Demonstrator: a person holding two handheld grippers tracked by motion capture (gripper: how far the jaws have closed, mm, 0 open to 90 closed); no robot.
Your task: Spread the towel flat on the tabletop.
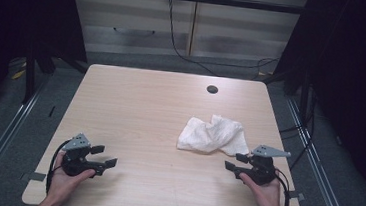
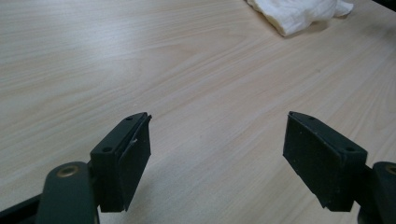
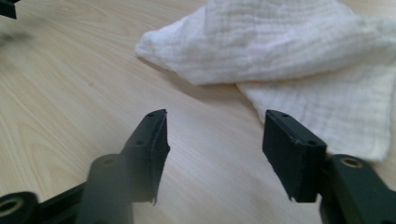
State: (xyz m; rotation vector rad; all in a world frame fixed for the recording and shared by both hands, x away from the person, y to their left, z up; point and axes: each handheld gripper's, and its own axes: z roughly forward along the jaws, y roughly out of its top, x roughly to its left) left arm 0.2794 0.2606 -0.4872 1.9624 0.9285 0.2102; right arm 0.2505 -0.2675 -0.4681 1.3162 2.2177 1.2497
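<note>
Nothing looks started: both the left tool (image 1: 103, 156) and right tool (image 1: 233, 161) gape empty; crumpled cloth (image 1: 212, 134) lies untouched just ahead of the right one.

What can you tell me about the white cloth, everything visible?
The white cloth is a crumpled piece of thin, ribbed, gauze-like fabric, loosely bunched with a raised fold over a flatter layer. It lies on the light wood table, right of centre, resting only on the tabletop. The right gripper sits just beside its near right edge, jaws open and aimed at it, not touching. The left gripper is far off, with the cloth at the top of its view.
</note>
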